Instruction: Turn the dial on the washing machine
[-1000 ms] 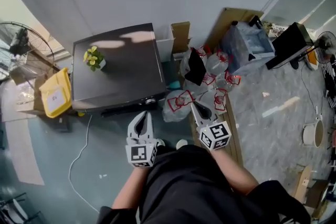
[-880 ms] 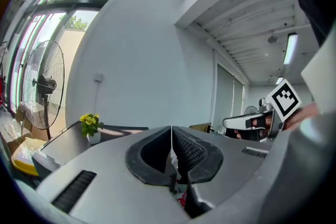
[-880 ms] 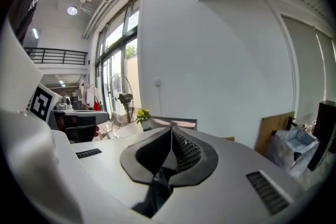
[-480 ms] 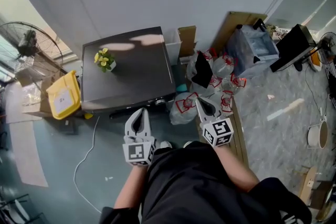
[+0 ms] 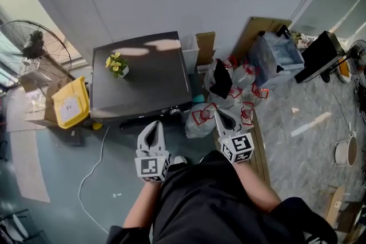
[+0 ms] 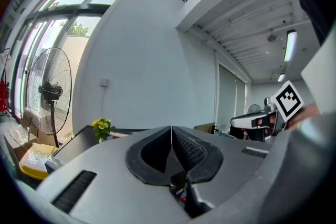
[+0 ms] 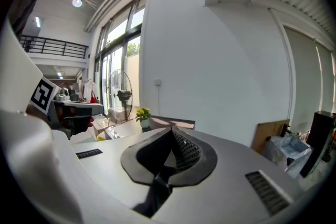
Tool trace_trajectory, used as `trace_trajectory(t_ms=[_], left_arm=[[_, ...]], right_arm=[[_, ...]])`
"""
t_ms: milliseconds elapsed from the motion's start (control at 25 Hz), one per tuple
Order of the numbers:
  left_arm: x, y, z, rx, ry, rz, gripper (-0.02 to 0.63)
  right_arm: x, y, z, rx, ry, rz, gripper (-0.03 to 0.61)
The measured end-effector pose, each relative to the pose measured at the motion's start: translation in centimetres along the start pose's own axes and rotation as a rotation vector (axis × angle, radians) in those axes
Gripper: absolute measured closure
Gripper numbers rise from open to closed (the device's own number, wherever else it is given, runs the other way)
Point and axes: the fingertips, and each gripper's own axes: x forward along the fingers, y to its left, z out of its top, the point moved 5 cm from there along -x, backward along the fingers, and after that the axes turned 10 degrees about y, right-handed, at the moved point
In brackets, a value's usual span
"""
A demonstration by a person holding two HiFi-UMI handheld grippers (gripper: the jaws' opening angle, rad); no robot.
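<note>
The washing machine (image 5: 140,80) is a dark grey box against the wall, seen from above, with a small pot of yellow flowers (image 5: 116,64) on its lid. A small round dial (image 5: 171,111) shows on its front edge at the right. My left gripper (image 5: 153,124) is held just in front of the machine, shut and empty, short of the front edge. My right gripper (image 5: 219,113) is to the right, over the plastic bags, also shut and empty. In the left gripper view the left gripper (image 6: 171,127) points over the flowers (image 6: 102,126). The right gripper (image 7: 170,131) sees the flowers (image 7: 142,113) too.
A yellow bin (image 5: 70,103) and a standing fan (image 5: 34,43) are left of the machine. Tied plastic bags (image 5: 229,94), cardboard sheets (image 5: 257,28) and a blue tub (image 5: 277,54) crowd its right side. A white cable (image 5: 91,168) trails on the floor.
The machine has slid to the right and a little lower in the head view. Both grippers keep their place in front of the body, with jaws shut.
</note>
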Motion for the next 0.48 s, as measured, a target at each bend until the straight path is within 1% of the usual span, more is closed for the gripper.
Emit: trace_trajectory(t_ms=[120, 320, 480], left_arm=[[-0.6, -0.2, -0.5, -0.001, 0.012, 0.014, 0.607], [-1.3, -0.8, -0.6, 0.003, 0.01, 0.013, 0.606], [-1.7, -1.4, -1.4, 0.01, 0.038, 0.018, 0.607]], right_arm=[[-0.5, 0.3, -0.5, -0.001, 0.0, 0.007, 0.578], [-1.1, 0.4, -0.8, -0.002, -0.01, 0.012, 0.578], [-2.0, 0.1, -0.9, 0.004, -0.016, 0.004, 0.578]])
